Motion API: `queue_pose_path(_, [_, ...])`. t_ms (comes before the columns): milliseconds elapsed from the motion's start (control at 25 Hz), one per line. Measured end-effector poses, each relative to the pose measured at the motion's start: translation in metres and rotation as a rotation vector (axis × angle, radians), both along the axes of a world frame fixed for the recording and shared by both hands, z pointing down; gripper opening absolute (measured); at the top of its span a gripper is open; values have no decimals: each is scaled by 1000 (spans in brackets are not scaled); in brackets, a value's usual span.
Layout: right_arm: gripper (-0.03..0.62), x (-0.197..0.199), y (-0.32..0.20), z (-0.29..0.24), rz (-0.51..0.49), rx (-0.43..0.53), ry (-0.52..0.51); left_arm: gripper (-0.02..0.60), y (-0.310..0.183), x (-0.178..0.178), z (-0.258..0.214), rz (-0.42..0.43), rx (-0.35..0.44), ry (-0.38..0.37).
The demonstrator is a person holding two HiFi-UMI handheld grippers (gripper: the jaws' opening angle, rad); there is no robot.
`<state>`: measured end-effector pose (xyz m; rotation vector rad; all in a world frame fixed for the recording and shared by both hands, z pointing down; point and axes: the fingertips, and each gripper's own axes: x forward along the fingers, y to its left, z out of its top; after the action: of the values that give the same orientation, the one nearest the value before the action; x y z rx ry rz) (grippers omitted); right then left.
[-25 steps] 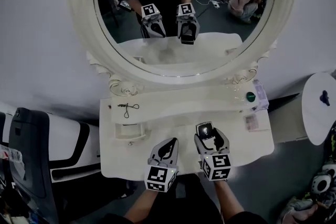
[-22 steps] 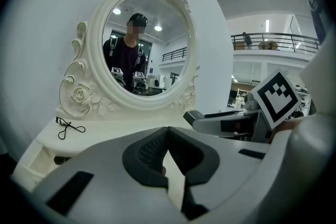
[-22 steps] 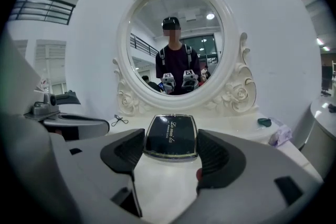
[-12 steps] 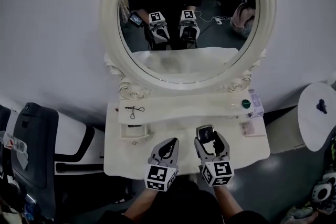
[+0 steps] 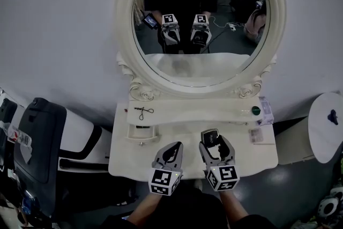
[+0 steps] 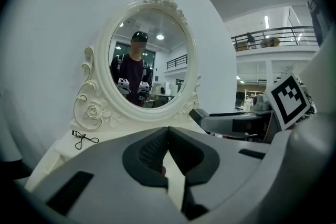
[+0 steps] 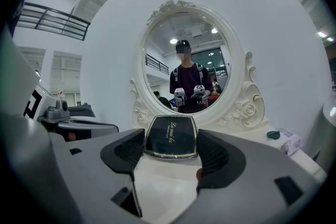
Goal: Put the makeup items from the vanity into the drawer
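**Compact in the right gripper, drawer waiting at the left**

A dark, square compact point(image 7: 171, 137) with a bright metal rim is clamped in the right gripper point(image 7: 170, 148). It is pinched by its two side edges with the lid facing the camera. That grip looks chosen so the flat case is carried level and can be slid out cleanly. In the head view this gripper point(image 5: 214, 143) is seen low and just right of centre, held above the white vanity top point(image 5: 128, 163), so the compact is off the surface.

The left gripper point(image 6: 168, 136) is clenched on nothing, its pads pressed together with no item between them. In the head view it point(image 5: 171, 152) is parked just beside the right one, likely kept free for the drawer.

The small drawer point(image 5: 142, 132), with its knob, is found left of centre, under the raised shelf. A dark slit shows along its top, but how far it stands open cannot be judged.

More makeup is left to clear. An eyelash curler point(image 5: 143, 111) lies on the shelf at the left, and a green-capped item point(image 5: 255, 111) sits by clear packets point(image 5: 266, 110) at the right end. The round mirror point(image 5: 182, 67) rises behind it all.

The task is judged barely begun. The compact must next be carried left across the frame to the drawer.
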<state>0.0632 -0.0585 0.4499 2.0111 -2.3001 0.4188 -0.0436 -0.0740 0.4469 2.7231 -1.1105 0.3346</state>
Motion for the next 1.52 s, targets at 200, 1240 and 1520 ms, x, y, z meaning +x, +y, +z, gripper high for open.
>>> queue_pose_path(200, [310, -14, -5, 2, -73, -1, 0, 15, 1, -14, 1, -69, 1, -4])
queue_pose_path(1240, [310, -189, -44, 20, -465, -34, 21, 15, -13, -183, 17, -420, -36, -23])
queue_pose_path(1520, [310, -234, -58, 28, -431, -55, 48, 15, -30, -226, 26, -362, -54, -16])
